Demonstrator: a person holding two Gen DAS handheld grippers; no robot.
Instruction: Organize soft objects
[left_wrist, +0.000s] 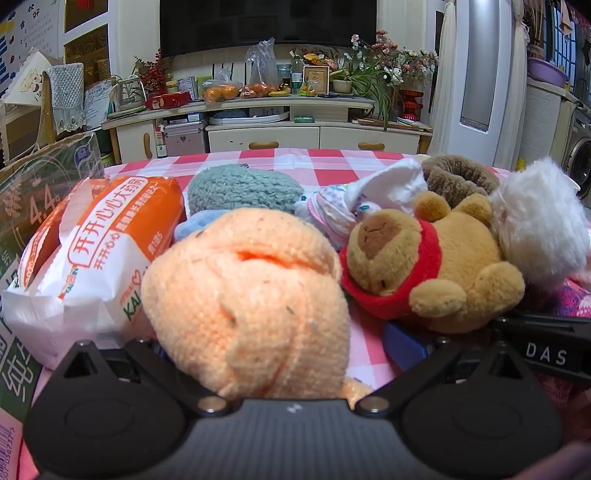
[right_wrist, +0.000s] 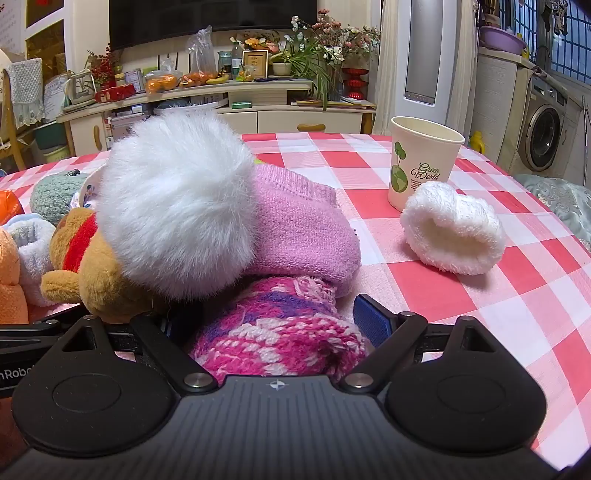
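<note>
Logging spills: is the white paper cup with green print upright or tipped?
Upright: the white paper cup stands on its base, open rim up, on the checked tablecloth.

One plush bear (left_wrist: 439, 266) in a red collar lies ahead and right of the left tongs (left_wrist: 280, 339), which have one peach knitted piece (left_wrist: 251, 306) between them. One orange-and-white packet (left_wrist: 99, 243) sits to their left, one grey-green woolly item (left_wrist: 240, 186) and one brown fuzzy ring (left_wrist: 458, 173) beyond. One pink-and-purple knit (right_wrist: 273, 328) sits between the right tongs (right_wrist: 277, 325); one white pompom (right_wrist: 177, 199) and one pink knitted piece (right_wrist: 306, 225) lie just ahead. One paper cup (right_wrist: 421, 162) and one white fleecy sock (right_wrist: 454, 229) stand to the right on the counter (right_wrist: 480, 295).
</note>
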